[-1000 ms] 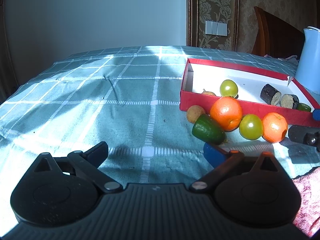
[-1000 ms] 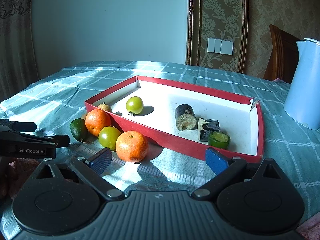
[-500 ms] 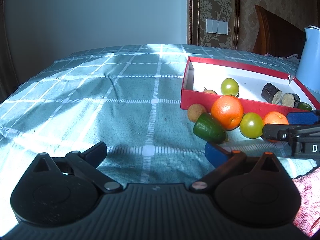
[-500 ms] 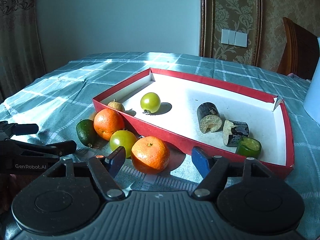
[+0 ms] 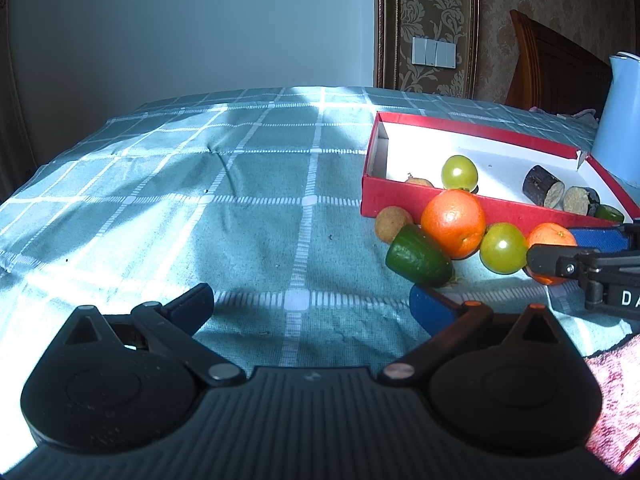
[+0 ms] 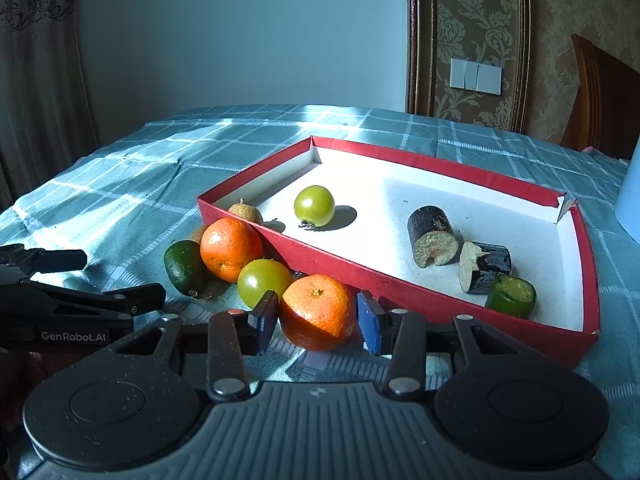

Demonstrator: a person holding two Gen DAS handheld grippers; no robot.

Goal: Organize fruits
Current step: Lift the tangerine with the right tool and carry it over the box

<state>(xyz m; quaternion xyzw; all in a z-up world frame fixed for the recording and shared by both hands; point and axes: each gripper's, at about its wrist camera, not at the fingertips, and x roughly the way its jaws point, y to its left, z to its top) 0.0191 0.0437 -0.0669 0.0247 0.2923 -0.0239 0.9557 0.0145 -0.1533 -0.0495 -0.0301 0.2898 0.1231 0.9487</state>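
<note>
Outside the red box (image 6: 362, 276), against its near wall, a row of fruit lies on the checked cloth of the surface (image 5: 240, 216). Leftmost in the left wrist view is a small tan fruit (image 5: 391, 225), with a dark green fruit (image 5: 418, 256) just in front of it on its side. Next sits an orange (image 5: 454, 223), touching the box wall, then a green tomato (image 5: 503, 248), then a second orange (image 6: 318, 312).

Left tongs (image 5: 312, 306) hover low over bare cloth short of the row, spread wide and gripping nothing; the right blue pad sits just below the dark green fruit.

Right tongs (image 6: 318, 320) straddle the second orange, one blue pad at each flank. The left pad looks to be touching the peel; a thin gap shows at the right pad, so the tongs are nearly closed around the fruit but not clamped.

Inside the box, near its left end, lie another tan fruit (image 6: 245, 212) by the near wall and a green tomato (image 6: 315, 205). Toward its right end are two dark cut stubs (image 6: 432, 230) and a short green chunk (image 6: 511, 295), close together.

A pale blue jug (image 5: 618, 120) stands past the box's right end.
</note>
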